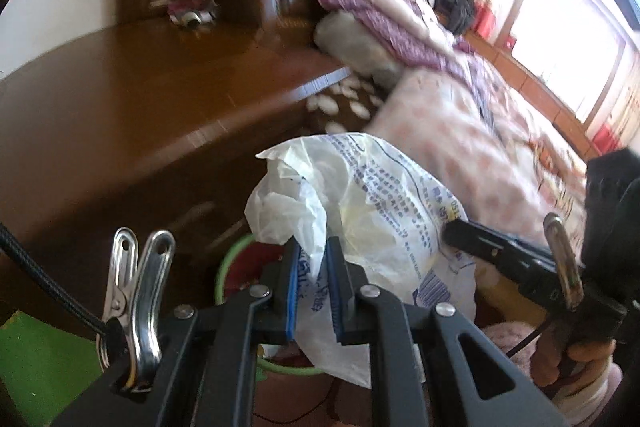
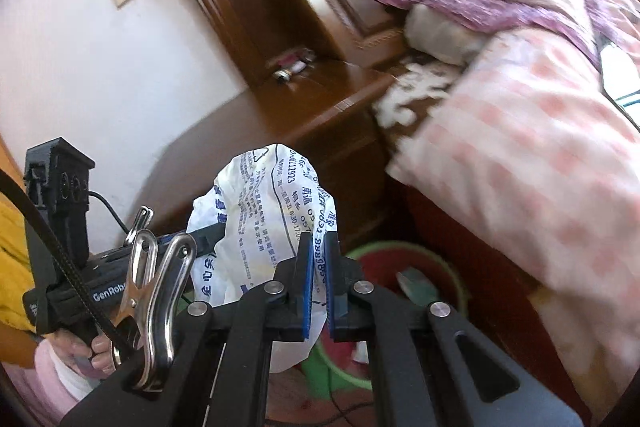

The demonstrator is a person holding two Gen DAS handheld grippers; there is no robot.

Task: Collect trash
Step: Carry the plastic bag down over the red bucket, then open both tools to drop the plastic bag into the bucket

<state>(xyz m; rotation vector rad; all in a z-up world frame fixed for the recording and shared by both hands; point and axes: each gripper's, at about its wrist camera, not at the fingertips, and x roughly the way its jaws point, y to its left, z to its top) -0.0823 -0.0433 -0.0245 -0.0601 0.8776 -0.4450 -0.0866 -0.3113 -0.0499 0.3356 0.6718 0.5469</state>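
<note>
A crumpled white plastic bag [image 1: 360, 195] with blue print hangs between both grippers. My left gripper [image 1: 314, 251] is shut on one edge of the bag, its blue pads pinching the film. My right gripper [image 2: 318, 247] is shut on the other edge of the same plastic bag [image 2: 260, 211]. The right gripper [image 1: 452, 231] reaches into the left wrist view from the right; the left gripper [image 2: 208, 235] shows at the left of the right wrist view. Below the bag stands a green-rimmed bin [image 2: 444, 263] with a red inside and some trash in it. That bin [image 1: 226, 263] is partly hidden by the bag.
A brown wooden nightstand [image 1: 140, 99] stands at the left with small items [image 1: 192, 13] at its back. A bed with a pink checked quilt [image 2: 528, 155] and purple pillows [image 1: 352, 7] fills the right. A person's dark hair [image 1: 456, 7] shows on the bed. A hand [image 2: 92, 343] grips the left tool.
</note>
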